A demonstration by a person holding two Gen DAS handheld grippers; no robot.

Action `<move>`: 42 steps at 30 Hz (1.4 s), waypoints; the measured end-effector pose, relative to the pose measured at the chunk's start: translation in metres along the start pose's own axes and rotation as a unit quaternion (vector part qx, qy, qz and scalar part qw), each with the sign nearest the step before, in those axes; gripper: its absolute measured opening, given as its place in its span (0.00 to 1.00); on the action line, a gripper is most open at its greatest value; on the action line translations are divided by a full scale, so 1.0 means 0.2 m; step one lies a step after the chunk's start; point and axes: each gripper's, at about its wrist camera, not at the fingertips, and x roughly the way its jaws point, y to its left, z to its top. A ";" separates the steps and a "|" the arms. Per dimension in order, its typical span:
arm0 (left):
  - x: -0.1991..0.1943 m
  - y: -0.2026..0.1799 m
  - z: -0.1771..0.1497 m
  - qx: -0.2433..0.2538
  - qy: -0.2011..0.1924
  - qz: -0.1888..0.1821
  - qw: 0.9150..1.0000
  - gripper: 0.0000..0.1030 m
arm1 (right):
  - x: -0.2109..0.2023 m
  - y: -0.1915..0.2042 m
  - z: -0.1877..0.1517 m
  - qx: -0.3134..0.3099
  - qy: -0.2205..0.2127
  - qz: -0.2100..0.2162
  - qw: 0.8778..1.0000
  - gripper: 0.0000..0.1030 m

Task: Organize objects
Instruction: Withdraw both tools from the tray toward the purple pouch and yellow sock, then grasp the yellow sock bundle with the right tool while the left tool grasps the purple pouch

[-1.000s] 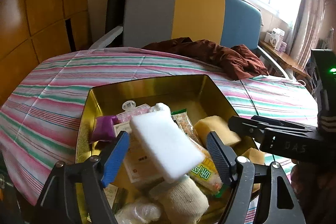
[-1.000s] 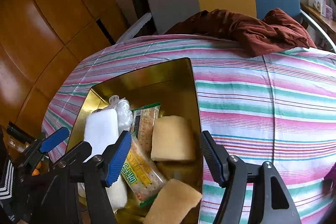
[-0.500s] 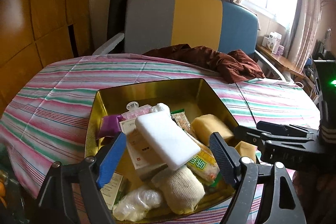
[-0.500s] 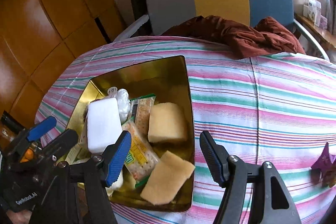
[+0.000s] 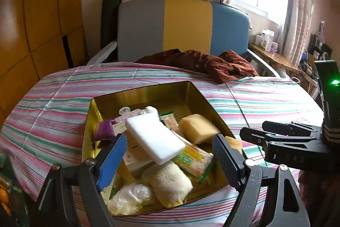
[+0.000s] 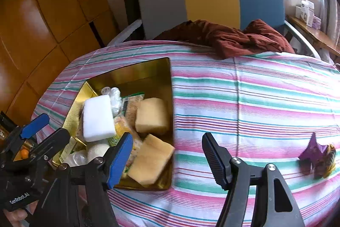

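Note:
A gold tin (image 5: 138,95) on the striped tablecloth holds a white sponge (image 5: 155,142) lying slanted on top of a cracker packet (image 5: 191,160), a cream rolled cloth (image 5: 170,184), a purple packet (image 5: 105,129) and a yellow sponge (image 5: 197,129). My left gripper (image 5: 169,161) hovers above the tin's near side, open, its pads clear of the sponge. The right wrist view shows the tin (image 6: 131,71), the white sponge (image 6: 97,118) and two yellow sponges (image 6: 152,115). My right gripper (image 6: 167,161) stands open and empty over the tin's near right corner.
A purple paper star (image 6: 316,150) lies on the tablecloth (image 6: 255,99) to the right. A brown cloth (image 5: 201,63) is heaped at the far edge before a grey, yellow and blue chair (image 5: 184,24). Wooden panels (image 5: 42,24) stand on the left.
Both grippers have drawn back and slightly up from the tin, which looks smaller now. The left jaws have widened a little. The white sponge stays lying in the tin.

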 end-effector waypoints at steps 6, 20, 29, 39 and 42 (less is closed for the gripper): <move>-0.01 -0.08 0.00 0.021 0.001 -0.019 1.000 0.81 | -0.05 -0.16 -0.04 0.027 0.005 -0.023 0.999 0.66; 0.07 -0.43 0.09 0.087 0.013 -0.101 0.991 0.81 | -0.44 -1.00 -0.18 0.161 0.004 -0.160 0.974 0.66; 0.19 -0.77 0.12 0.136 0.038 -0.159 0.977 0.81 | -0.37 -1.36 -0.25 0.155 0.104 -0.208 0.960 0.66; 0.39 -1.02 0.12 0.146 0.108 -0.212 0.960 0.80 | -0.18 -1.44 -0.19 0.101 0.182 -0.207 0.956 0.65; 0.44 -1.09 0.12 0.144 0.123 -0.225 0.956 0.80 | -0.16 -1.46 -0.20 0.100 0.197 -0.188 0.957 0.54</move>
